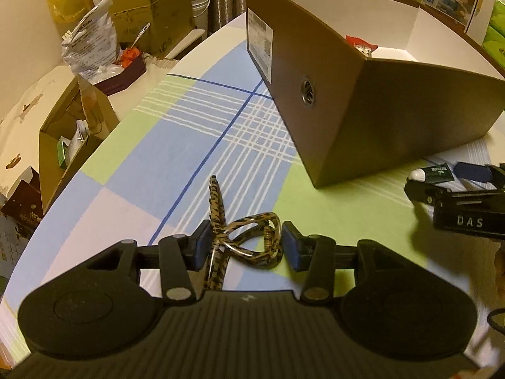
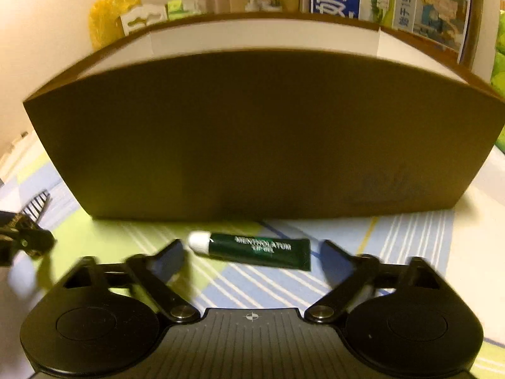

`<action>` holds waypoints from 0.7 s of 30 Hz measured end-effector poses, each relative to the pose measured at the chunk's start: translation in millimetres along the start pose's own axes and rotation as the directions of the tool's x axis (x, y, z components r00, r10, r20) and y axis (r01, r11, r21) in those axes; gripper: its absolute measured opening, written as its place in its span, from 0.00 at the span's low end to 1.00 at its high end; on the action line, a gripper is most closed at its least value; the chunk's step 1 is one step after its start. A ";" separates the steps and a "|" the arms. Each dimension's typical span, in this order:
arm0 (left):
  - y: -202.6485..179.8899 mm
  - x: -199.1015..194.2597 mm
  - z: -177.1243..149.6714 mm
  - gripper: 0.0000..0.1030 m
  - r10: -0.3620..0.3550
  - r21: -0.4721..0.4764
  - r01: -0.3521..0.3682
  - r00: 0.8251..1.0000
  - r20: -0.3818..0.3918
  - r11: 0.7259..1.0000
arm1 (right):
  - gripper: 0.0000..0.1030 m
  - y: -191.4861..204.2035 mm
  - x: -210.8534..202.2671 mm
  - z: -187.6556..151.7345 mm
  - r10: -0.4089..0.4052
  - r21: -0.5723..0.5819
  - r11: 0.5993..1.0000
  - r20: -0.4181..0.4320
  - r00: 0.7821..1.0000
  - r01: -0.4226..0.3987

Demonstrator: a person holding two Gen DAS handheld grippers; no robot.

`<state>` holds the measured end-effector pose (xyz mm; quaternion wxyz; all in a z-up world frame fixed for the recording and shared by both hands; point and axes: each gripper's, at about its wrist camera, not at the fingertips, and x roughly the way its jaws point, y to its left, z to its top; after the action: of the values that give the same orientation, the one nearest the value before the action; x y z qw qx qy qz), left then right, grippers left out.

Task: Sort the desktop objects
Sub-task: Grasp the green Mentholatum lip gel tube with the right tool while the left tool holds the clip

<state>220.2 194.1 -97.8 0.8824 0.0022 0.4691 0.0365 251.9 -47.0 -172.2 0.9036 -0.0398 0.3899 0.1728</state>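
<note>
A leopard-print hair clip (image 1: pixel 217 208) lies on the plaid cloth (image 1: pixel 189 132) between the pads of my left gripper (image 1: pixel 246 246). The left pad is against the clip; a sliver of gap shows at the right pad, so the jaws stand open around it. A dark green lip gel tube (image 2: pixel 262 249) with a white cap lies crosswise just in front of the brown box (image 2: pixel 252 132). My right gripper (image 2: pixel 252 255) is open wide, one fingertip past each end of the tube and neither touching it. The left wrist view shows the same tube (image 1: pixel 438 172) and the box (image 1: pixel 347 110) with a red packet (image 1: pixel 359 42) inside.
The table's curved edge runs along the left. Beyond it stand an open cardboard carton (image 1: pixel 72 132), a crinkled foil bag (image 1: pixel 91 41) and a dark tray with orange bits (image 1: pixel 126 63). Printed cartons (image 2: pixel 388 0) stand behind the brown box.
</note>
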 end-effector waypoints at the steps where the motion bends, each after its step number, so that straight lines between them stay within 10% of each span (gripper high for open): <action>1: -0.3 0.5 0.4 0.41 0.000 0.002 0.000 1.000 0.000 1.000 | 0.78 -0.1 0.5 0.5 -0.003 0.001 1.000 -0.003 1.000 0.003; 21: -35.3 -18.8 -24.3 0.40 -0.089 0.104 0.091 0.996 -0.026 0.990 | 0.77 -26.0 -64.0 -40.6 -0.006 0.013 1.000 -0.082 0.997 0.008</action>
<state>191.8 157.0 -97.2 0.8767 0.0271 0.4794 -0.0279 192.1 -97.8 -156.0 0.8878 -0.0419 0.4275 0.1652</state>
